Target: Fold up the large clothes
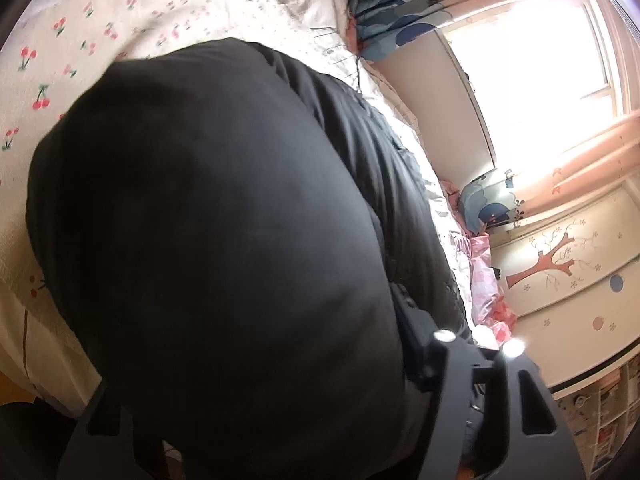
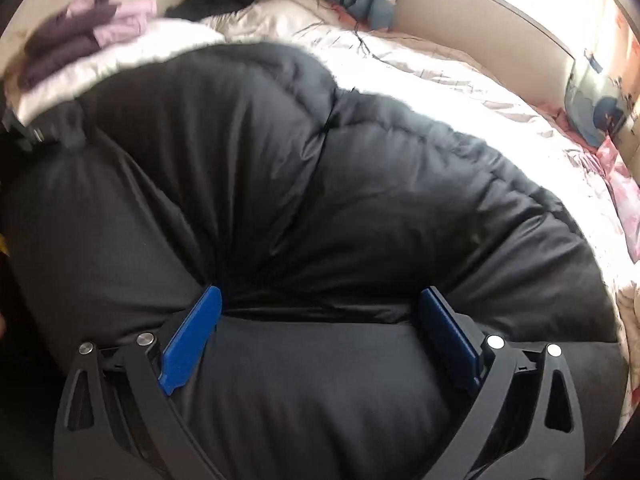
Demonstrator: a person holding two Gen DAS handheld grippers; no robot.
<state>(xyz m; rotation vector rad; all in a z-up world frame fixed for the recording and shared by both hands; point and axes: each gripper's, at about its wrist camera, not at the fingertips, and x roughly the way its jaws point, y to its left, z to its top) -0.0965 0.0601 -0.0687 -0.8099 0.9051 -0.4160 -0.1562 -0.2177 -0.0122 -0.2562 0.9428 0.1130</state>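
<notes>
A big black puffy jacket [image 2: 320,200] lies on the bed and fills most of both views [image 1: 220,220]. My right gripper [image 2: 320,312] has its blue pads [image 2: 192,344] wide apart, with a thick fold of the jacket bulging between them. My left gripper [image 1: 304,360] is almost wholly draped by the jacket; only its right finger [image 1: 424,344] and frame show, so I cannot see how its jaws stand. The other gripper shows at the left edge of the right wrist view [image 2: 36,132], pinched into the jacket's corner.
The bed has a white quilt [image 2: 460,80] and a cherry-print sheet [image 1: 60,60]. Folded purple and pink clothes [image 2: 80,36] lie at the far left. Blue patterned pillows [image 1: 400,20] and a headboard [image 1: 452,100] stand along the far side, by a bright window [image 1: 540,80].
</notes>
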